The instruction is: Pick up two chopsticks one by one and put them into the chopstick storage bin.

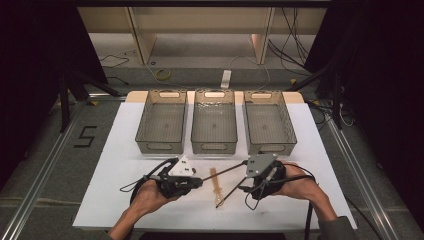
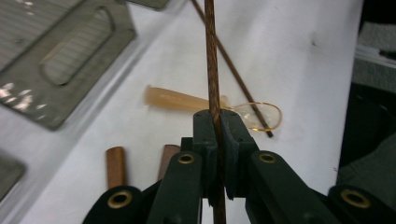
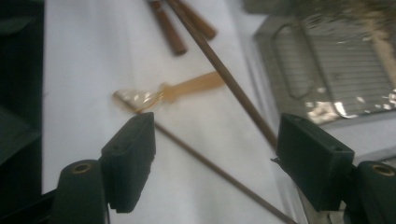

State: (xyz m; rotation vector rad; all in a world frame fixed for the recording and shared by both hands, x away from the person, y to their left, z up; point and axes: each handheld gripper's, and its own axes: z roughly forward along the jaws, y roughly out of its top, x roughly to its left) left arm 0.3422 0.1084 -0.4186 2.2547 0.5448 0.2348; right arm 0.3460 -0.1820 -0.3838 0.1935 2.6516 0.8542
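My left gripper is shut on a thin brown stick that slants up toward the right hand. My right gripper stands open. That stick's far end reaches in between its jaws, close to the right-hand one, and no pad presses on it. A second brown stick lies on the white table below the right gripper. Between the hands lies an amber plastic spoon.
Three grey mesh baskets stand in a row across the back of the table. Two short brown stick ends lie on the table by the left gripper. Cables trail from both grippers.
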